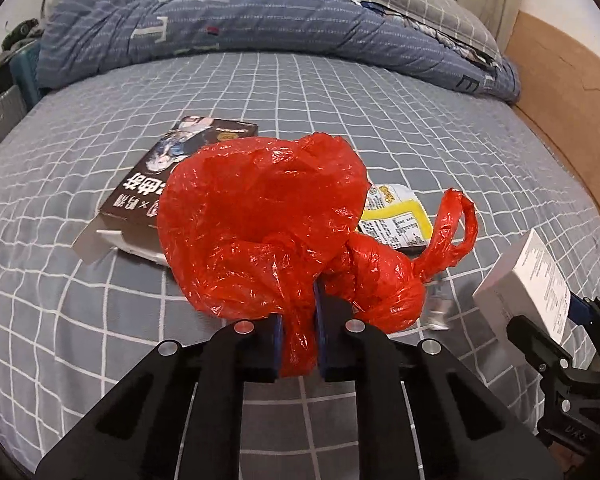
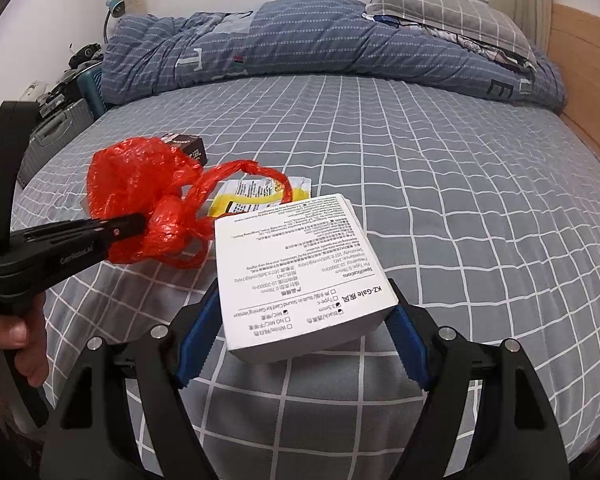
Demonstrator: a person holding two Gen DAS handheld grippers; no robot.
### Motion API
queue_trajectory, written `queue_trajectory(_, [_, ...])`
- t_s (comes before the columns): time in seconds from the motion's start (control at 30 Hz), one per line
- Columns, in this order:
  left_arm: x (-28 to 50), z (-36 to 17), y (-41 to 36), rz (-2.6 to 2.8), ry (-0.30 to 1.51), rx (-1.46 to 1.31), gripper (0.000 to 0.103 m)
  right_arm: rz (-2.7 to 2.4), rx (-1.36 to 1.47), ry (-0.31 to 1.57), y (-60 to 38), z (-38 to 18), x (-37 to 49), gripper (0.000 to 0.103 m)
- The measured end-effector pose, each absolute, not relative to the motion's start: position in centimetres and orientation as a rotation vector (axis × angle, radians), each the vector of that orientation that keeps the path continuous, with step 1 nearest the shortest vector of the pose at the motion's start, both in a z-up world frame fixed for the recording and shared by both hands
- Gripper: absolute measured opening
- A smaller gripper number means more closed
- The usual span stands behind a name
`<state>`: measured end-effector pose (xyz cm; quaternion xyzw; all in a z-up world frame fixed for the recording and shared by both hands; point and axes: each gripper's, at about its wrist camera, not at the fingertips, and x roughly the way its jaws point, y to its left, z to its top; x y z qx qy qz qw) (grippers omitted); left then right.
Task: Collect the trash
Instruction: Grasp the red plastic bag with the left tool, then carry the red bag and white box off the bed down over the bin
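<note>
A: what do my grippers look like on your end?
B: left gripper (image 1: 299, 332) and right gripper (image 2: 300, 332) are both matte black, blue serrated pads (image 2: 408, 344), silver screw heads, white lettering along one arm.

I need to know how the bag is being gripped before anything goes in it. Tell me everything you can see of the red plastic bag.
The red plastic bag is thin, glossy, crinkled film, bunched into a puffy lump with no opening showing. One twisted loop handle sticks out to its right. The left gripper is shut on a gathered fold at its lower edge, blue pads pressing both sides. It stands raised above the checked bed sheet, partly hiding a dark box and a yellow-white packet behind it.
</note>
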<state>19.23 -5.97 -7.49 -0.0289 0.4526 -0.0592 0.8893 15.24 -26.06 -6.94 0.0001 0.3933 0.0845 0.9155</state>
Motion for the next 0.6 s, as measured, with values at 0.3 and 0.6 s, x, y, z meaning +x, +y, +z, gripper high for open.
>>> queue_trajectory(0.3, [17.3, -5.4, -4.6, -0.081, 0.913, -0.094, 0.011, 0.137, 0.001, 0.79, -26.0, -5.7, 14.5, 0.074])
queue_trajectory(0.6, [13.9, -4.4, -3.0, -0.052, 0.91, -0.097, 0.011, 0.104, 0.007, 0.783, -25.3, -5.4, 12.4, 0.074])
